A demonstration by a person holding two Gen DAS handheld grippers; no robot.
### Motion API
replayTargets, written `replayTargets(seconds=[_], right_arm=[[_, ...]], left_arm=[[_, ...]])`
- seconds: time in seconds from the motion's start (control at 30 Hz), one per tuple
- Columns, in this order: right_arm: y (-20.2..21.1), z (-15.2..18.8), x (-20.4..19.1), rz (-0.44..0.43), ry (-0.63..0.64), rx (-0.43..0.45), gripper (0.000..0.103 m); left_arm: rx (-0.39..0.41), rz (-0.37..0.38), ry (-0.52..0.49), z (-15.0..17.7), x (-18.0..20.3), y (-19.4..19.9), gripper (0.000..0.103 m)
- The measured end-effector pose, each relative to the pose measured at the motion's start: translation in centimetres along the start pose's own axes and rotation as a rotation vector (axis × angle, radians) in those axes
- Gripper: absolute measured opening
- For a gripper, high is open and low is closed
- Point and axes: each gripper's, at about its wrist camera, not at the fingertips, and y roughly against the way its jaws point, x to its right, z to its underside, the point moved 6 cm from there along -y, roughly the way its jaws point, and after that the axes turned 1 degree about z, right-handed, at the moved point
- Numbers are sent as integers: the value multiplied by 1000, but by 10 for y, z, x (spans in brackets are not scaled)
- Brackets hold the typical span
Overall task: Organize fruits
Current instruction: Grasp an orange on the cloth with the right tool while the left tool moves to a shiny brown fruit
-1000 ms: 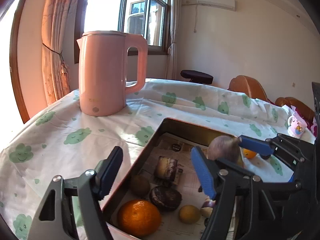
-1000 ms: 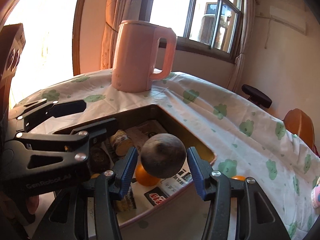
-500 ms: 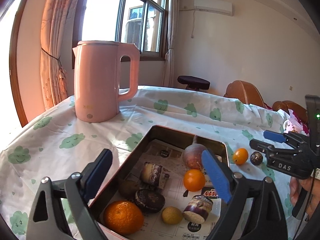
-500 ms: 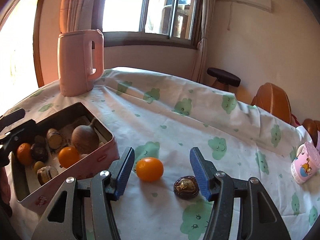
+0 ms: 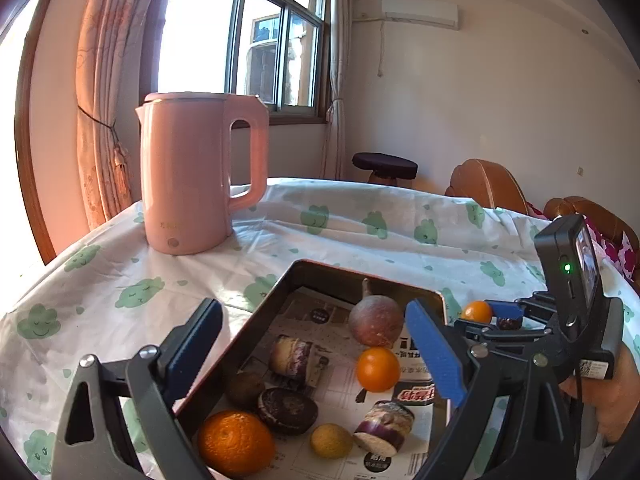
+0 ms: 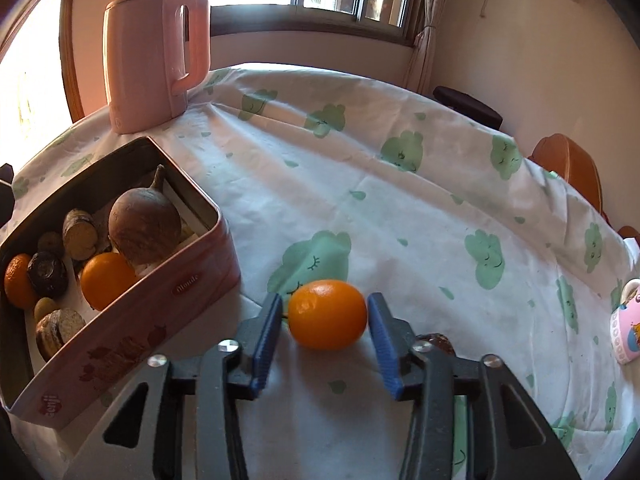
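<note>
A pink tin box lined with printed paper holds several fruits: a round brown-purple fruit, an orange and a mandarin. My right gripper is open with its blue pads on either side of a small orange lying on the tablecloth right of the box; small gaps show on both sides. A dark round fruit lies partly hidden behind its right finger. My left gripper is open and empty above the box. The right gripper shows there too.
A pink kettle stands at the back left of the table on the white cloth with green clouds. A pink cartoon mug stands at the right edge. Wooden chairs and a stool stand behind the table.
My right gripper let the brown-purple fruit go into the box, moved right and down to the tablecloth, and now straddles the small orange. My left gripper rose and drew back a little.
</note>
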Motion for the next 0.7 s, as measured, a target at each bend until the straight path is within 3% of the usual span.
replayTargets(seconds=[0.27, 0.43, 0.7], right_arm=[[39, 2, 23, -13, -73, 115, 44], [62, 10, 61, 87, -115, 168, 44], [63, 32, 122, 205, -230, 141, 44]], left_arm=[[-1, 42, -48, -11, 40, 1, 95], [-37, 89, -105, -12, 88, -12, 95], [-97, 148, -255, 0, 169, -26, 95]])
